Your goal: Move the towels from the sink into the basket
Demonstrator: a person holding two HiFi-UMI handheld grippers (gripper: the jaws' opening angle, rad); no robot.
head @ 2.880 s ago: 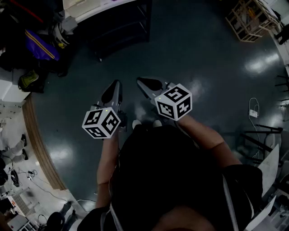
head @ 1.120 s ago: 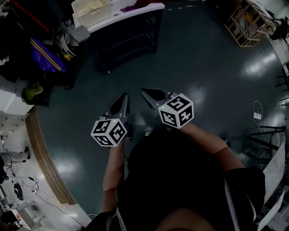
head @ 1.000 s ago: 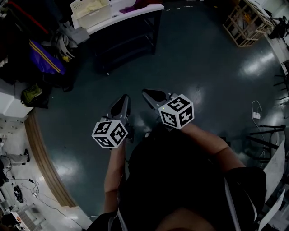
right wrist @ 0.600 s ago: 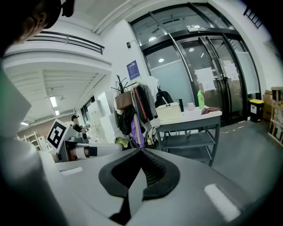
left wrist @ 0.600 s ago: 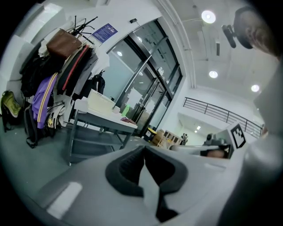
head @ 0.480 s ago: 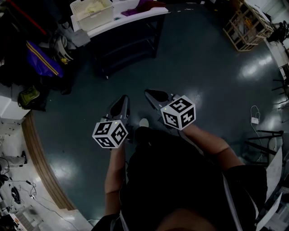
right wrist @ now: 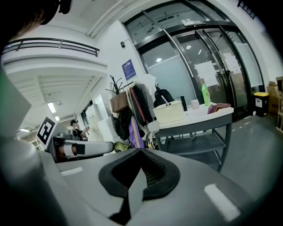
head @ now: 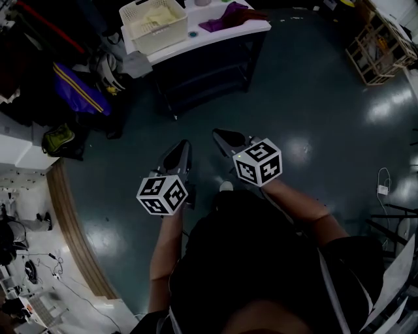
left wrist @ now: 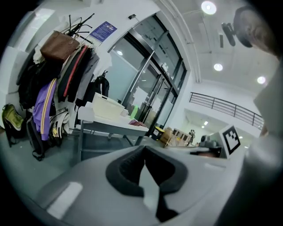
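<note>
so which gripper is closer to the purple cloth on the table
The right gripper: in the head view it sits straight below the purple cloth, while the left gripper is offset toward the cream basket.

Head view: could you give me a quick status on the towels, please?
Left hand-held gripper and right hand-held gripper shut, empty. Purple towel on table beside basket, untouched. Bare floor ahead, nothing blocking.

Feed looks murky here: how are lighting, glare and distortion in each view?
Head view: dim overall, glare patches on the glossy floor; only the white table is well lit. Left gripper view: bright, heavy fisheye bending the door frames, ceiling lights blown out, corners black. Right gripper view: same fisheye, evenly lit.
</note>
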